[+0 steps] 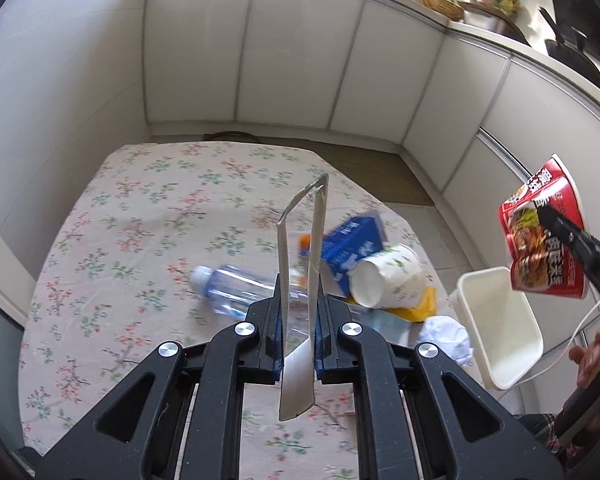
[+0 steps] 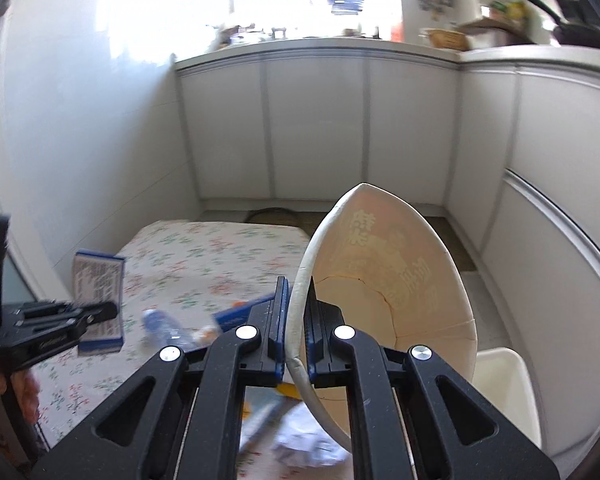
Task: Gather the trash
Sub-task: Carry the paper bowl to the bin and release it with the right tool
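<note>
left tongs (image 1: 298, 300) pinch a flattened carton (image 1: 300, 264), right tongs (image 2: 296, 320) pinch a noodle bowl (image 2: 396, 276) above the white bin (image 2: 508, 392).

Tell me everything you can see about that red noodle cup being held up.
The red noodle cup is a paper bowl, its outside printed with a food photo and white lettering. Its plain cream inside shows creases, so it looks squashed and empty. It is tipped on its side in the air, above the white bin. The right tool pinches its rolled rim; nothing else touches it.
</note>
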### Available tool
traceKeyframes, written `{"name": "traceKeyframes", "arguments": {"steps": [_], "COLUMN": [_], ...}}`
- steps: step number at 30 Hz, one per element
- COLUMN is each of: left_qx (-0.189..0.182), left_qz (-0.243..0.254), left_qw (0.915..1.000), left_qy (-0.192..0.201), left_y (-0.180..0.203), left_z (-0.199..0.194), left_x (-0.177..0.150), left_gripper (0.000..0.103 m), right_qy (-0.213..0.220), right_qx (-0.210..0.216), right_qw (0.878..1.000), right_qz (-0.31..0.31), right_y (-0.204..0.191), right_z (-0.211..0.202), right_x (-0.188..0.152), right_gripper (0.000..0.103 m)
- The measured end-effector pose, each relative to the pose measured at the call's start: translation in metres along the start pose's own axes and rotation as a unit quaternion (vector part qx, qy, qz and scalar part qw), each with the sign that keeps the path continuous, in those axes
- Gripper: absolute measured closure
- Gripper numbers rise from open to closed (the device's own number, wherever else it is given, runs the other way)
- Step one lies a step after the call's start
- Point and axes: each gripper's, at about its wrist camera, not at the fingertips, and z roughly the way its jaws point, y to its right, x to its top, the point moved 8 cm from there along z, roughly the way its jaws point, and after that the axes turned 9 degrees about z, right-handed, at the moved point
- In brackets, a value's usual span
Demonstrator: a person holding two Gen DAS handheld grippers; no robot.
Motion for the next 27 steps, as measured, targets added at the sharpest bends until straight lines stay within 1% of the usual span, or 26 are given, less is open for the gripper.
{"name": "traceKeyframes", "arguments": {"steps": [3,6,7,11,12,14,15,16,17,18,19,20,22,23,24,27], "left_qx": [-0.012,-0.022,-0.024,-0.034,-0.036,-0.041,-0.043,-0.045,-0.048,-0.049,-0.051,-0.053,-0.060,-0.063,-0.066,-0.081], "left_qz": [0.009,0.020,0.025,0.043,0.047,0.056,0.060,0.064,0.070,0.073,0.079,0.083,0.089,0.092,0.095,0.096], "left_qw": [0.9999,0.9995,0.9994,0.9984,0.9982,0.9975,0.9972,0.9968,0.9963,0.9960,0.9955,0.9951,0.9942,0.9938,0.9933,0.9920], "left_qy": [-0.005,-0.008,-0.008,-0.010,-0.011,-0.013,-0.014,-0.014,-0.015,-0.014,-0.013,-0.012,-0.008,-0.006,-0.005,-0.004], "left_y": [0.023,0.043,0.051,0.077,0.084,0.096,0.103,0.109,0.117,0.122,0.130,0.136,0.150,0.156,0.162,0.181], "left_z": [0.008,0.012,0.013,0.019,0.021,0.025,0.027,0.028,0.030,0.031,0.032,0.032,0.034,0.035,0.036,0.040], "left_x": [-0.002,-0.003,-0.003,-0.001,0.000,0.001,0.002,0.003,0.005,0.005,0.007,0.008,0.013,0.015,0.017,0.025], "left_gripper": [0.092,0.092,0.092,0.092,0.092,0.092,0.092,0.092,0.092,0.092,0.092,0.092,0.092,0.092,0.092,0.092], "right_qy": [-0.006,-0.016,-0.024,-0.054,-0.062,-0.079,-0.083,-0.083,-0.081,-0.075,-0.063,-0.056,-0.042,-0.037,-0.031,-0.013], "right_qx": [-0.036,-0.076,-0.095,-0.139,-0.147,-0.166,-0.168,-0.168,-0.170,-0.174,-0.183,-0.187,-0.197,-0.201,-0.208,-0.228], "right_qw": [0.999,0.995,0.993,0.982,0.980,0.974,0.972,0.971,0.971,0.970,0.970,0.970,0.969,0.968,0.966,0.959], "right_qz": [0.026,0.056,0.070,0.113,0.122,0.133,0.141,0.145,0.148,0.149,0.148,0.146,0.146,0.148,0.152,0.165], "right_y": [0.032,0.069,0.086,0.135,0.145,0.163,0.170,0.176,0.180,0.183,0.186,0.188,0.196,0.200,0.205,0.221], "right_z": [0.001,0.003,0.004,0.008,0.009,0.011,0.010,0.009,0.006,0.003,-0.002,-0.006,-0.016,-0.019,-0.022,-0.034], "right_x": [-0.001,-0.005,-0.008,-0.022,-0.026,-0.033,-0.036,-0.036,-0.037,-0.035,-0.033,-0.031,-0.028,-0.027,-0.026,-0.023], "right_gripper": [0.096,0.096,0.096,0.095,0.092,0.091,0.087,0.086,0.075,0.060,0.055,0.050,0.046,0.041,0.035,0.027]}}
